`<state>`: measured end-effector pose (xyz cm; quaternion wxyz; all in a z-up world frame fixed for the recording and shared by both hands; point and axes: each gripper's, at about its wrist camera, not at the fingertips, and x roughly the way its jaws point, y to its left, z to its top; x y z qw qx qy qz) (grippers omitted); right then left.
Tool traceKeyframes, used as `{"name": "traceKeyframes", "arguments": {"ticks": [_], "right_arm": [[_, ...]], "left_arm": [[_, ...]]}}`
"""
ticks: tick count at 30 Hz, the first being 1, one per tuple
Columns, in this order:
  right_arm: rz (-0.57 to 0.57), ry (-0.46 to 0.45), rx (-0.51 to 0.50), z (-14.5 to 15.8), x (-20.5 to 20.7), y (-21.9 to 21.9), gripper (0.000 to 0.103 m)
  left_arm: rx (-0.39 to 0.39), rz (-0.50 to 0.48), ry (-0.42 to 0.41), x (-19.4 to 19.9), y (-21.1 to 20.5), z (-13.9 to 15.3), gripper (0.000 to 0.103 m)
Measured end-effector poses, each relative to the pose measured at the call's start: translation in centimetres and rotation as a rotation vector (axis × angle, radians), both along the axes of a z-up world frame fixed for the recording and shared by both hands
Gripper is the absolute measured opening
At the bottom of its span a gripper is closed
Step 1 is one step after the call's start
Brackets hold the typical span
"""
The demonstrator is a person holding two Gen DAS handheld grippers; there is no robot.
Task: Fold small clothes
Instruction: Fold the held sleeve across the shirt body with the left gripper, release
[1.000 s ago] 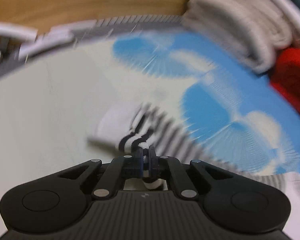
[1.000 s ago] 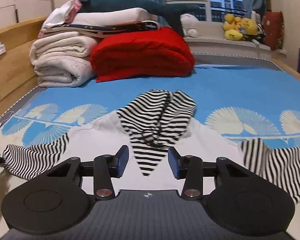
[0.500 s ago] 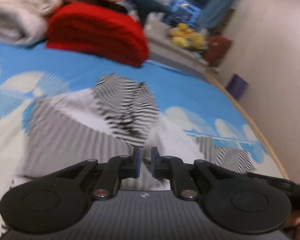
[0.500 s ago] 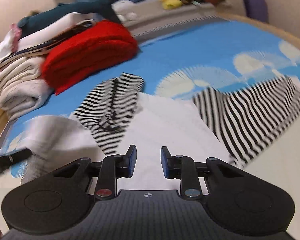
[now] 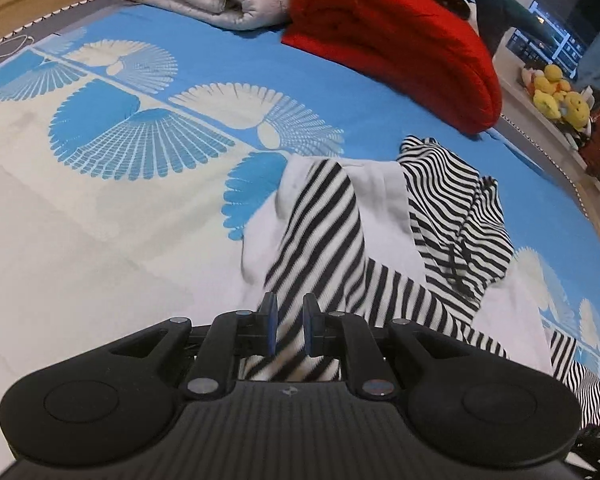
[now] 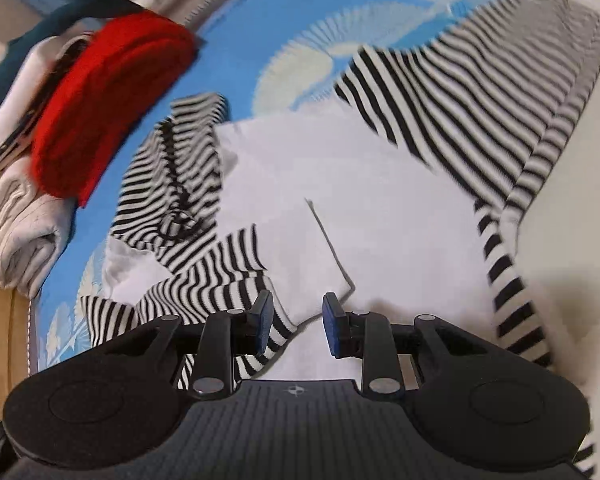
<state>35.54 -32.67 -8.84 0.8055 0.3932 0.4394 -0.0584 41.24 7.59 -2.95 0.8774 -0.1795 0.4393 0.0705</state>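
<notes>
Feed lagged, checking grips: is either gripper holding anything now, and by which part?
Neither holds anything. The left gripper is slightly open over the folded striped sleeve; the right gripper is open above the white body.

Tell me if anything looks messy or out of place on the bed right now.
Yes. The hoodie is only half folded: its left striped sleeve lies rumpled and twisted across the white body, while the right sleeve is still spread out flat. The striped hood is bunched, its drawstring tangled.
</notes>
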Motion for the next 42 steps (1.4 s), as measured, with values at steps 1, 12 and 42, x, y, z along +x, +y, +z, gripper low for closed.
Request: {"name": "traceKeyframes", "arguments": {"ticks": [1, 12, 42], "right_arm": [[-0.010, 0.023, 0.026, -0.7, 0.6, 0.1, 0.030], [-0.129, 0.116, 0.076, -4.4, 3.4, 1.2, 0.013], [-0.179, 0.092, -0.118, -1.7, 2.0, -2.6, 0.020]], "left_arm": [[0.001, 0.001, -0.002, 0.1, 0.1, -0.1, 0.012], [0.029, -0.057, -0.005, 1.5, 0.6, 0.1, 0.012], [0.168, -0.344, 0.168, 1.4, -4.2, -4.4, 0.019]]}}
